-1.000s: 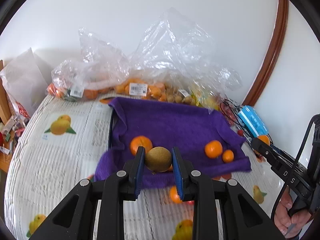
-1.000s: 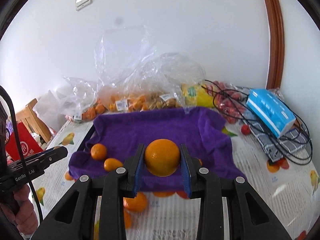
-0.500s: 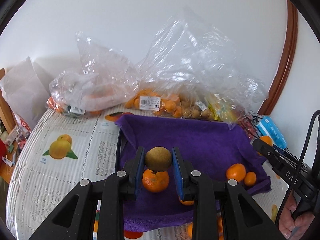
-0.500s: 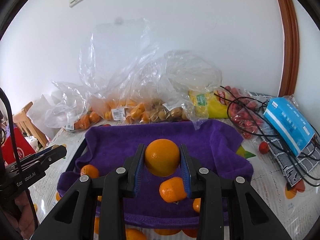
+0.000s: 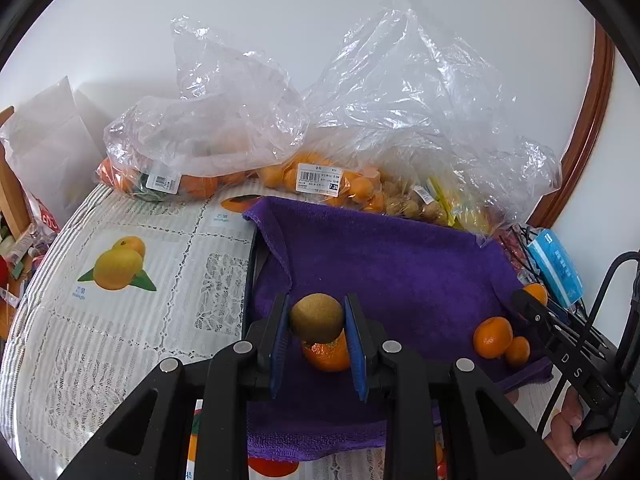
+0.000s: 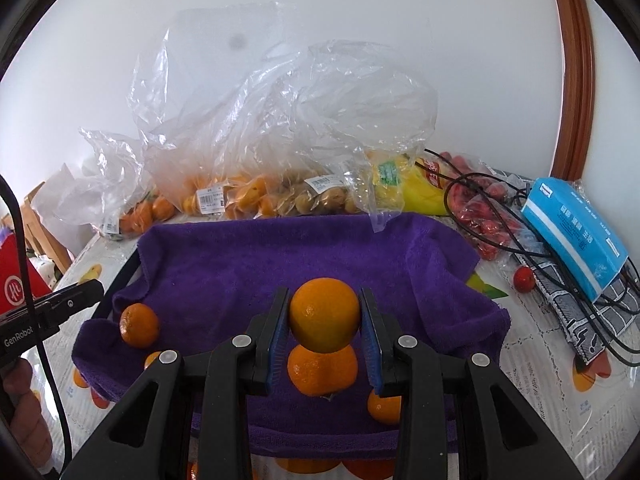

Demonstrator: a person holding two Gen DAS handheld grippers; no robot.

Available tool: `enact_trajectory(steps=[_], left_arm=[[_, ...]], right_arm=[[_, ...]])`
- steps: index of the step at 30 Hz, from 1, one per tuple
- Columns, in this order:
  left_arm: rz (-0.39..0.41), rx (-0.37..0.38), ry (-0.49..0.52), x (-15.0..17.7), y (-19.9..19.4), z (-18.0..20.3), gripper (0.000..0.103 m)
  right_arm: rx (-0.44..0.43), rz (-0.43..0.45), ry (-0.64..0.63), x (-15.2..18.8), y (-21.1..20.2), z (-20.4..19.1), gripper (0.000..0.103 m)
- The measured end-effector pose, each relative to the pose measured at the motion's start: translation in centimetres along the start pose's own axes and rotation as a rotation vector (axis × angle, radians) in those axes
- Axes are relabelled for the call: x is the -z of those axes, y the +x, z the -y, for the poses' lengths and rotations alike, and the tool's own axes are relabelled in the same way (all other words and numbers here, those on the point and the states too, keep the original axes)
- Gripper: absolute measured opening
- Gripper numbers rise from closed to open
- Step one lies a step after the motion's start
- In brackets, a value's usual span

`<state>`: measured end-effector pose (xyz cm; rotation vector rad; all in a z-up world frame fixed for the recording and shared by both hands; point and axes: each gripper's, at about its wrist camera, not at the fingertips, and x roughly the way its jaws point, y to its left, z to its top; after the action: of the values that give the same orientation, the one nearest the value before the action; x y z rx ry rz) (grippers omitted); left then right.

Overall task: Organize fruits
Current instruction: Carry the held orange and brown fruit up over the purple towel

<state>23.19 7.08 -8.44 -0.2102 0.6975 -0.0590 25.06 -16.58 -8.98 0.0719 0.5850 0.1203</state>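
Ahead of the left gripper a fuzzy purple towel was draped over a dark tray, only the tray's rim showing at the towel's left side. The gripper was clamped on a brown, rough-skinned kiwi held above the towel, with a glossy tangerine lying on the towel directly below the kiwi. To its right, two smaller tangerines sat touching each other near the towel's edge. Beyond the towel, crinkled clear plastic bags stood against the white wall, holding oranges and small tan fruits, each with a printed price label. The right gripper was closed on a smooth round orange above the same towel, over another orange resting beneath it. To its left a tangerine lay in the towel's fold; to its right, off the towel, a blue tissue pack rested on tangled black cables, with a small red tomato just beside them on the fruit-printed tablecloth.
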Motion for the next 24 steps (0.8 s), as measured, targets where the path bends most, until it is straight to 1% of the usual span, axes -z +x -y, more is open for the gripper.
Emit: enact_trajectory(steps=[4, 10, 24], left_arm=[[-0.011, 0.005, -0.003, 0.06, 0.26, 0.05, 0.025], [-0.005, 0.006, 0.006, 0.08, 0.17, 0.27, 0.025], [-0.009, 0.014, 0.012, 0.29, 0.32, 0.34, 0.025]], right_arm=[[0.001, -0.009, 0.011, 0.09, 0.3, 0.21, 0.033], [-0.002, -0.01, 0.014, 0.13, 0.29, 0.2, 0.033], [-0.006, -0.044, -0.013, 0.61, 0.99, -0.67, 0.033]])
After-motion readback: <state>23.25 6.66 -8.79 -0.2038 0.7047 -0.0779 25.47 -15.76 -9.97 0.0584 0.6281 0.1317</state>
